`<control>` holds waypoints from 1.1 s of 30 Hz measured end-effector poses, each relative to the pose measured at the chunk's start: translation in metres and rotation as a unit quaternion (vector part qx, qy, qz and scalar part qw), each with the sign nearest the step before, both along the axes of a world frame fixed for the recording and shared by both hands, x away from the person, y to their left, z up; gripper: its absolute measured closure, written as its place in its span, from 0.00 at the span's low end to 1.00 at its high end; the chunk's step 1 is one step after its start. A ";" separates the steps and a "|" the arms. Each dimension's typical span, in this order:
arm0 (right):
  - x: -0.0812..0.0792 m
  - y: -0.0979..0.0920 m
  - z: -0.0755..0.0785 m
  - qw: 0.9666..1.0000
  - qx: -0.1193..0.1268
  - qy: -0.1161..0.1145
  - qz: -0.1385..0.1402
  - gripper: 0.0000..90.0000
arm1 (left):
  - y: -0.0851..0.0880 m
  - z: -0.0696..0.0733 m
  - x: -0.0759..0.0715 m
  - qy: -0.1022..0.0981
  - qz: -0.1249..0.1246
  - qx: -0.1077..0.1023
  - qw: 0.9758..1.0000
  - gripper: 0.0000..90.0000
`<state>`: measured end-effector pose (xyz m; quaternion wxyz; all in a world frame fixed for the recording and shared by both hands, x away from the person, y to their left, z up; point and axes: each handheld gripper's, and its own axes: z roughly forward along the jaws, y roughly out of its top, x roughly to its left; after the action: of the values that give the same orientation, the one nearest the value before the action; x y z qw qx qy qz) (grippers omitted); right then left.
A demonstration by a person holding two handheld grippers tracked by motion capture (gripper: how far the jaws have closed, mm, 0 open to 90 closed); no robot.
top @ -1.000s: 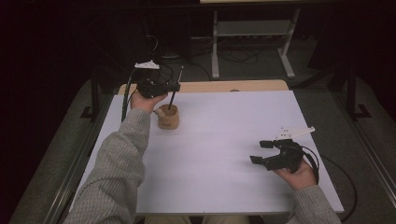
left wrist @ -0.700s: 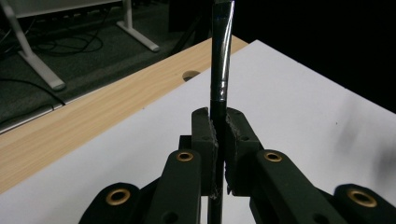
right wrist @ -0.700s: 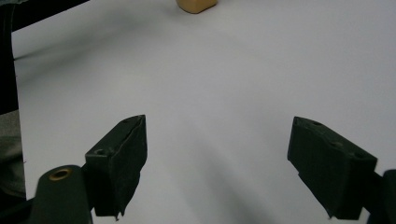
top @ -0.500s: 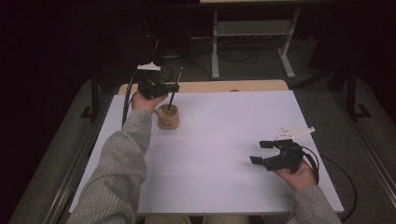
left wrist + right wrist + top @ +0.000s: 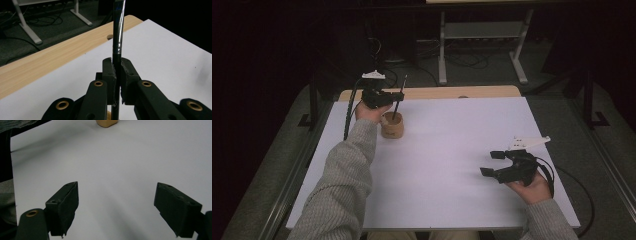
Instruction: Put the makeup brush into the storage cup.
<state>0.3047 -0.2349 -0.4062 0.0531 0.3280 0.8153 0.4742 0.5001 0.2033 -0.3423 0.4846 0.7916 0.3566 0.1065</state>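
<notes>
Slim glossy pen (image 5: 118,32) (round wooden cup (image 5: 392,126)).

only the wooden cup (image 5: 392,125) interrupts the bare white tabletop (image 5: 452,150)

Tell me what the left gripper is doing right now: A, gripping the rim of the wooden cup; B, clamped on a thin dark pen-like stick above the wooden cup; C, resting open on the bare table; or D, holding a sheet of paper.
B: in the left gripper view the left gripper has its jaws shut on a thin dark stick, and in the high view that stick stands over the wooden cup.
</notes>
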 end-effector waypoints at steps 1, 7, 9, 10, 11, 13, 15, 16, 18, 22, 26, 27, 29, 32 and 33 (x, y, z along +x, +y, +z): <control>0.000 0.000 0.000 1.000 0.000 0.000 -0.001 0.21 | 0.000 -0.001 0.000 -0.001 0.000 -0.002 1.000 0.93; 0.000 0.000 0.000 1.000 -0.001 0.000 0.002 0.21 | 0.001 -0.007 0.000 0.002 -0.005 0.000 1.000 0.92; 0.000 0.001 0.000 1.000 -0.002 0.001 0.003 0.21 | 0.000 -0.009 0.000 0.003 -0.005 -0.001 1.000 0.92; 0.000 0.001 0.000 1.000 -0.003 0.000 0.004 0.21 | 0.000 -0.011 0.000 0.004 -0.005 0.000 1.000 0.92; 0.000 0.001 -0.001 1.000 -0.003 0.002 0.005 0.21 | 0.000 -0.011 0.000 0.005 -0.005 -0.001 1.000 0.92; 0.001 0.001 -0.001 1.000 -0.003 0.002 0.005 0.21 | 0.001 -0.014 0.000 0.006 -0.004 -0.002 1.000 0.92; 0.000 0.001 0.000 1.000 -0.003 0.000 0.005 0.21 | 0.002 -0.016 0.000 0.009 -0.002 0.000 1.000 0.92; 0.000 0.001 0.000 1.000 -0.001 0.000 0.005 0.21 | 0.003 -0.017 0.000 0.011 -0.005 0.000 1.000 0.92; 0.000 0.000 0.000 1.000 0.000 0.001 0.005 0.21 | 0.003 -0.018 -0.001 0.009 -0.007 0.006 1.000 0.92; 0.001 0.001 -0.001 1.000 0.000 0.002 0.008 0.21 | 0.005 -0.019 -0.001 0.009 -0.002 0.006 1.000 0.92; 0.001 0.001 -0.001 1.000 0.001 0.004 0.009 0.21 | 0.007 -0.022 -0.002 0.013 0.001 0.005 1.000 0.92; 0.001 0.001 -0.001 1.000 0.001 0.004 0.009 0.21 | 0.007 -0.023 -0.002 0.013 0.000 0.006 1.000 0.92; 0.001 0.001 -0.001 1.000 0.001 0.003 0.010 0.21 | 0.008 -0.025 -0.002 0.014 0.000 0.009 1.000 0.92; 0.001 0.002 -0.001 1.000 0.001 0.003 0.010 0.21 | 0.007 -0.026 -0.003 0.015 -0.001 0.009 1.000 0.92; 0.001 0.002 -0.001 1.000 0.001 0.003 0.010 0.21 | 0.006 -0.026 -0.004 0.014 -0.001 0.012 1.000 0.92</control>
<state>0.3059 -0.2333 -0.4070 0.0456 0.3211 0.8182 0.4748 0.4965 0.2092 -0.3684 0.4704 0.7990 0.3613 0.0987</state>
